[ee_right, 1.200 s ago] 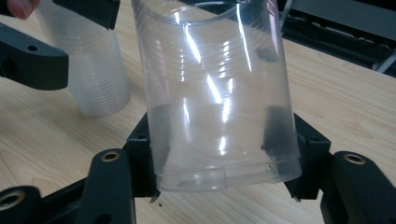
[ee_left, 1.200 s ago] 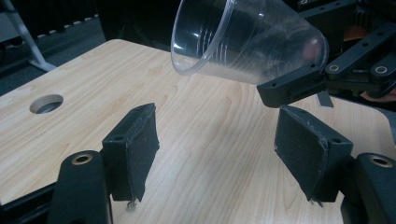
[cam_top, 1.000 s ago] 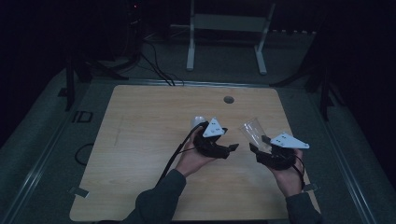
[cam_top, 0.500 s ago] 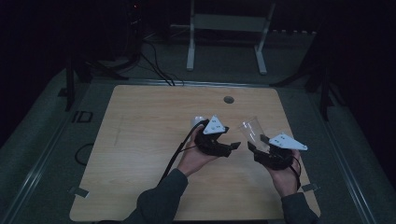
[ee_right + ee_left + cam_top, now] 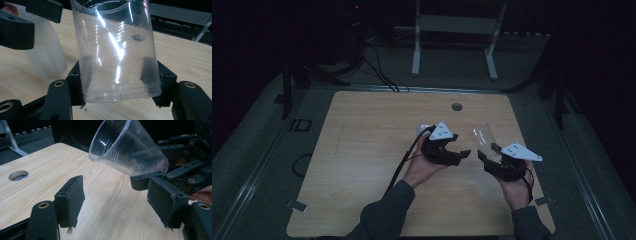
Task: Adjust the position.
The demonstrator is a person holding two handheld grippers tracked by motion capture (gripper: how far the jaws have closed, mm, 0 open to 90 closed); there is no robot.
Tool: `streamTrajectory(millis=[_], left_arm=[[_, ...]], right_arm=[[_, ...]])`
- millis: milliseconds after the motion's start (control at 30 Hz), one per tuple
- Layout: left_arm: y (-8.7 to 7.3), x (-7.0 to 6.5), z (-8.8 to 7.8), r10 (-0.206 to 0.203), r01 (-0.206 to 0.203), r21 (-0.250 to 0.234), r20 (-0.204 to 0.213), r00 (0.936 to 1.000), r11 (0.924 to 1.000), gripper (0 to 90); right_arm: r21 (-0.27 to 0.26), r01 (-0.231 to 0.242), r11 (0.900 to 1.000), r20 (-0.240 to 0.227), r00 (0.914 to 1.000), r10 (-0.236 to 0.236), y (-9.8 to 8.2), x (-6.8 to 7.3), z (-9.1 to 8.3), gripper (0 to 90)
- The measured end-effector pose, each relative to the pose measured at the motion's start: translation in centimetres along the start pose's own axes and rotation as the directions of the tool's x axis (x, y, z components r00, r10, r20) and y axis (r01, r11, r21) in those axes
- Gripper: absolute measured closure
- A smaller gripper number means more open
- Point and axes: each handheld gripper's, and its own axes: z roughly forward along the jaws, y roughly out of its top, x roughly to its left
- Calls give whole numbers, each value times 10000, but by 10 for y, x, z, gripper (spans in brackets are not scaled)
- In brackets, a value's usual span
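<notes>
- Nearest the viewer, two forearms in dark sleeves come in from the bottom of the high view, each hand holding a black two-jaw tool over a pale wooden desk (image 5: 362, 150).
- The right tongs (image 5: 490, 152) are closed on the base of a clear, ribbed plastic cup (image 5: 482, 140). In the right gripper view the two black pads press the cup's lower wall from either side, and the cup (image 5: 116, 50) stands tilted, mouth away from the camera.
- The left tongs (image 5: 462, 154) sit just beside it, pointing at the cup. Their jaws are partly open and have just been opening a little; nothing is between them. In the left gripper view the pads (image 5: 72, 197) frame bare desk, with the cup (image 5: 127, 150) above and beyond, mouth towards the camera.
- Behind the left tongs stands a stack of cloudy white ribbed plastic cups (image 5: 46, 50), resting on the desk, near the held cup but apart from it.
- Farther off, a round cable hole (image 5: 456, 106) is cut in the desk; beyond it a white metal stand (image 5: 454, 25) sits on the dark floor.
- Judgement: the cup looks to have been taken off the stack. To go on well, keep the right grip light so the thin wall does not buckle, and level the cup before setting it down.
</notes>
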Motion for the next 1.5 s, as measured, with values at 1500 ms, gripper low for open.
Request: streamTrajectory(millis=[1500], left_arm=[[15,0,13,-1213,1236,-217,873,9888,9921,195]], right_arm=[[-873,-269,9958,194,9994,287,5,2,-3,414]])
